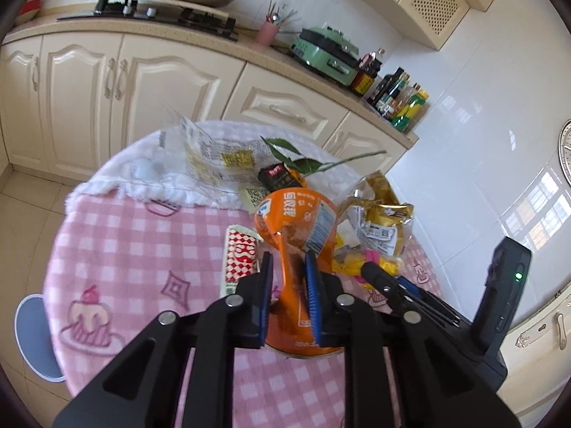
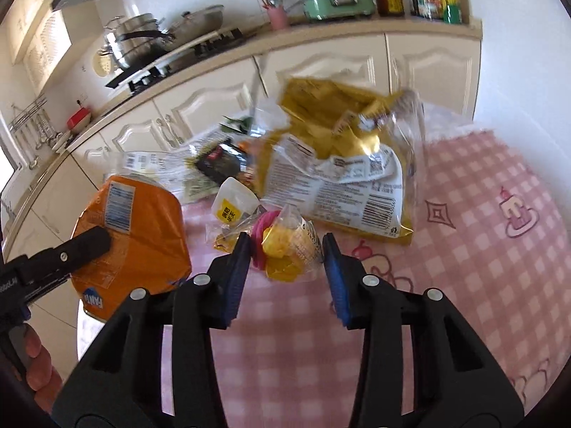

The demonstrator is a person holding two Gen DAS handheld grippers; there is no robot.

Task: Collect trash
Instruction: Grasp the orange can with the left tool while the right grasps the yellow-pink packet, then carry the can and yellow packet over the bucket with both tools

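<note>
My left gripper point(image 1: 289, 260) is shut on a crushed orange Fanta container point(image 1: 296, 214), held up over the round table in its pink checked cloth point(image 1: 142, 249). In the right wrist view the container point(image 2: 142, 235) hangs at the left with one left finger across it. My right gripper point(image 2: 285, 246) stands open around a small clear packet point(image 2: 289, 253) with yellow and pink contents. Its left pad touches the packet and the right pad is just clear of it. A gold bag point(image 2: 339, 164) lies behind it.
More litter lies on the table: a red-and-white checked wrapper point(image 1: 241, 260), a clear printed bag point(image 1: 214, 157), a black packet point(image 1: 276, 176), a small white sachet point(image 2: 233, 207) and a white fluffy cloth point(image 1: 142, 174). Cream cabinets and a counter point(image 1: 214, 46) with pans and bottles stand behind.
</note>
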